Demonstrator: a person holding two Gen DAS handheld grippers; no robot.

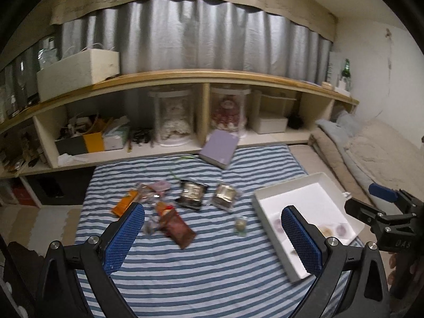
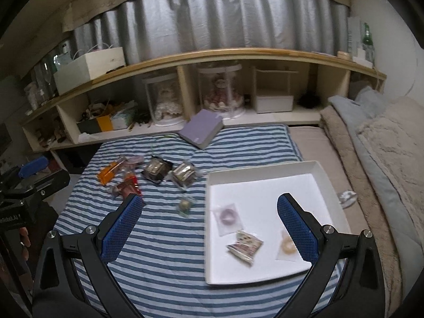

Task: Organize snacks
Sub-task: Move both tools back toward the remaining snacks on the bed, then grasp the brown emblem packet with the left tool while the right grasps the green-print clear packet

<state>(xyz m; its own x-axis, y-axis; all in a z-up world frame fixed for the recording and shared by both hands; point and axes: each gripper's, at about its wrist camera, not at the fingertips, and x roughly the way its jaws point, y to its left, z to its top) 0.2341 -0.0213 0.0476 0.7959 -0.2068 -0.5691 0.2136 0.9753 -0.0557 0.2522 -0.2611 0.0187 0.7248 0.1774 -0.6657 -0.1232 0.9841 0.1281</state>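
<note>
Blue-and-white striped mattress (image 2: pixel 164 251): white tray (image 2: pixel 265 168) at right; purple box (image 2: pixel 200 128) at far edge; 2 dark foil packets (image 2: pixel 156 171) mid-surface, just beside each other; orange packet (image 2: pixel 108 173) and red-brown packet (image 2: pixel 129 185) at left; small round wrapped snack (image 2: pixel 185 205) near tray

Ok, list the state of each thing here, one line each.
Left tongs: open, holding nothing.
Right tongs: open, holding nothing.
White box: lidless, three packets inside.
Purple-ring packet: in the box.
Small green packet: loose on the striped mat.
Purple book: closed.
</note>
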